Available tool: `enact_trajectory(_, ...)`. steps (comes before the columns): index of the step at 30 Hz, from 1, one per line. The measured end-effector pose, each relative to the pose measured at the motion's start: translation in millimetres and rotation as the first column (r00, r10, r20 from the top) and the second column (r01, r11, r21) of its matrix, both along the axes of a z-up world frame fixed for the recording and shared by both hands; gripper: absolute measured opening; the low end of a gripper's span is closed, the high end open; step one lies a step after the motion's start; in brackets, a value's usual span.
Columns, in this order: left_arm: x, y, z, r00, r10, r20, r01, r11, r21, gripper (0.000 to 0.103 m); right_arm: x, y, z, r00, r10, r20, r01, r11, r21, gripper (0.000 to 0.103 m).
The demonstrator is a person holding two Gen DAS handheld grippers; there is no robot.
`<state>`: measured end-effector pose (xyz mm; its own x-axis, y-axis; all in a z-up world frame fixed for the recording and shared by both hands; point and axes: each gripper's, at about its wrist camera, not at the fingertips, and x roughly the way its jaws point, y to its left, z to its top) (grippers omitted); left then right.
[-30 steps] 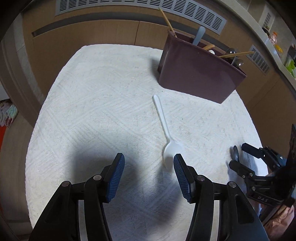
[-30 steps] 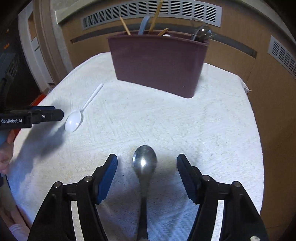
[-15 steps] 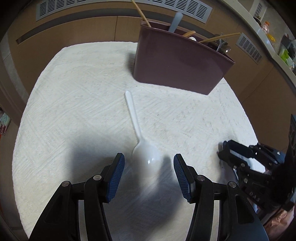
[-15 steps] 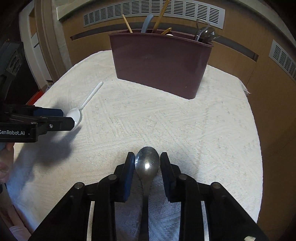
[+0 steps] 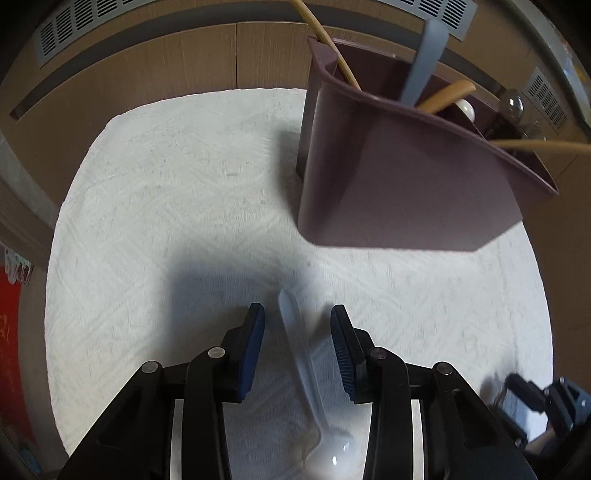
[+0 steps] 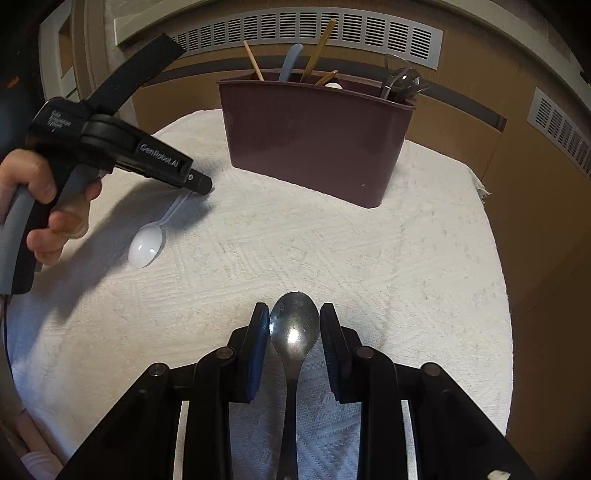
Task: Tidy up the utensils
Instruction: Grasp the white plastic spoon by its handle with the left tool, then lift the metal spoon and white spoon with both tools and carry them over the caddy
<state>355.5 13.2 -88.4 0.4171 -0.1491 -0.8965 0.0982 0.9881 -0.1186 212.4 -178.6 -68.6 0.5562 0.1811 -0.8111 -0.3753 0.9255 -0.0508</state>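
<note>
A white plastic spoon [image 5: 301,363] lies on the white cloth [image 5: 166,206], its handle between the fingers of my left gripper [image 5: 297,325], which is partly closed around it without touching. The spoon also shows in the right wrist view [image 6: 146,249], under the left gripper [image 6: 199,184]. My right gripper [image 6: 294,321] is shut on the bowl of a metal spoon [image 6: 294,332], low over the cloth. The maroon utensil holder [image 6: 314,136] stands at the back with chopsticks, a grey-blue handle and metal cutlery inside; it also shows in the left wrist view [image 5: 399,184].
The cloth [image 6: 369,258] covers a small table whose edges drop off on all sides. Wooden cabinet panels with vent grilles [image 6: 306,33] stand behind. My hand [image 6: 44,206] holds the left gripper's handle.
My left gripper has moved forward along the white spoon, from its bowl to its handle, and its jaws have narrowed. My right gripper closed on the metal spoon and stays shut.
</note>
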Motion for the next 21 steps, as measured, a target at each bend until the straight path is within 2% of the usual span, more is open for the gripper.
enact_trajectory(2,1.8,-5.7,-1.1,1.0,-0.01,0.026,0.009,0.999,0.04,0.024,0.0,-0.4,0.4,1.0,0.001,0.0,-0.001,1.0,0.009,0.026)
enact_trajectory(5,-3.3,-8.6,-1.3,0.998,-0.024,0.063,0.02,0.998,0.06,0.012,-0.6,-0.5,1.9,1.0,-0.001,0.005,0.001,1.0,0.017,0.026)
enact_trajectory(10,-36.2,-4.8,7.2,0.992,-0.033,0.12,0.036,0.999,-0.023,0.012,-1.3,1.0,6.3,1.0,0.001,0.02,-0.002,1.0,0.017,0.026)
enact_trajectory(17,-94.3,5.4,40.4,0.969,-0.025,0.246,0.061,0.989,-0.138,0.012,1.6,-5.1,16.4,0.999,-0.026,0.022,0.025,0.998,0.051,0.026)
enact_trajectory(21,-115.3,1.1,59.3,0.956,-0.028,0.291,0.075,0.985,-0.153,0.012,-1.9,-4.6,26.4,0.999,-0.031,0.038,0.028,0.997,0.07,0.026)
